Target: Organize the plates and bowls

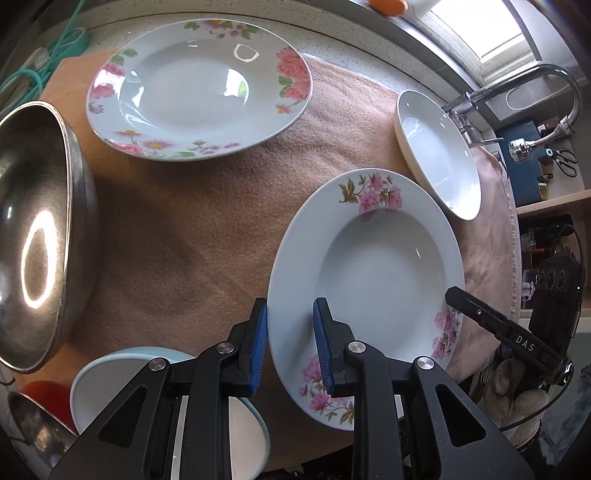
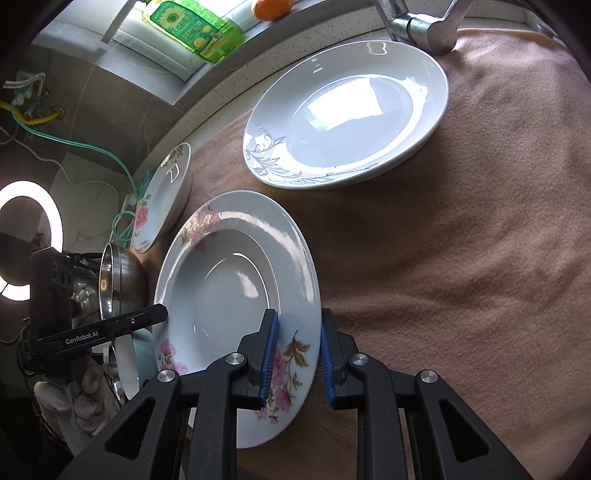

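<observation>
A deep plate with pink flowers (image 1: 369, 291) lies on the brown cloth; it also shows in the right wrist view (image 2: 236, 295). My left gripper (image 1: 290, 343) straddles its near-left rim, jaws apart, not clamped. My right gripper (image 2: 297, 354) straddles its opposite rim, one pad above and one below, a gap still showing. A second floral plate (image 1: 199, 88) lies at the back left, seen also in the right wrist view (image 2: 162, 195). A white plate (image 1: 439, 155) lies at the right, seen with a grey leaf pattern in the right wrist view (image 2: 347, 114).
A steel bowl (image 1: 33, 236) stands at the left edge. A pale blue-rimmed bowl (image 1: 110, 384) and a steel spoon-like piece (image 1: 33, 424) lie near left. A tap (image 1: 517, 85) rises at the right; a green bottle (image 2: 192, 26) and an orange (image 2: 271, 9) sit on the sill.
</observation>
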`<state>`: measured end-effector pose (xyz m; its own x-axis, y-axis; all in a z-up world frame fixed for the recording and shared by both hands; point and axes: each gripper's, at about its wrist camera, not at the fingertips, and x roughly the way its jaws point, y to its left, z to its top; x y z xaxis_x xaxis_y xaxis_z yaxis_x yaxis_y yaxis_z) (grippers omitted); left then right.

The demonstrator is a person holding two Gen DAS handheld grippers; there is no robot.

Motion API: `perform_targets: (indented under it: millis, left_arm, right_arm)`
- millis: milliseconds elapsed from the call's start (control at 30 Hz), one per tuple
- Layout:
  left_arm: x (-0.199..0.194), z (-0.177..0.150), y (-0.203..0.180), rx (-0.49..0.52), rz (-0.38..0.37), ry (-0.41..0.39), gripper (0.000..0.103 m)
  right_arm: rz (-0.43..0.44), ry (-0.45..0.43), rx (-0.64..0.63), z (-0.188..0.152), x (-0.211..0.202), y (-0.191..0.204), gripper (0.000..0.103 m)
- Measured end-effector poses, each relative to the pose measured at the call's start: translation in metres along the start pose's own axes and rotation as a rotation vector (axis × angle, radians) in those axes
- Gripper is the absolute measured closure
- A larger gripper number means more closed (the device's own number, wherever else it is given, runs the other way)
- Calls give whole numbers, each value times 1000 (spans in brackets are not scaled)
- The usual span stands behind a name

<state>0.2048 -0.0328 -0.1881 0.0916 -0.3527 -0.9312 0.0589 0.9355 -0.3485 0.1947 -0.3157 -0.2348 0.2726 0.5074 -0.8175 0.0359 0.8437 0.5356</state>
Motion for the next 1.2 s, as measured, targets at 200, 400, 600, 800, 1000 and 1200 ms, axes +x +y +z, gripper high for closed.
perform_targets:
  millis: [200, 400, 600, 800, 1000, 1200]
  left_arm:
    - [2, -4, -7, 25, 5, 8, 81]
    - [4, -8, -17, 64, 13, 15, 81]
    - [5, -12, -23, 100, 17, 32, 81]
    - [7, -13, -27, 137, 28, 47, 80]
    - [10, -15, -29, 160, 36, 60, 80]
    - [13, -16, -33, 172, 38, 66, 80]
  right_arm:
    - [-5, -6, 3, -7, -6, -4, 83]
    - [-11, -17, 25, -16, -12, -8, 83]
    - [-16, -30, 37, -25, -20, -12, 83]
    - [-25, -35, 52, -33, -24, -14, 83]
    - [-24, -26, 74, -45, -24, -17, 83]
    - [-26, -23, 87, -54, -25, -20, 83]
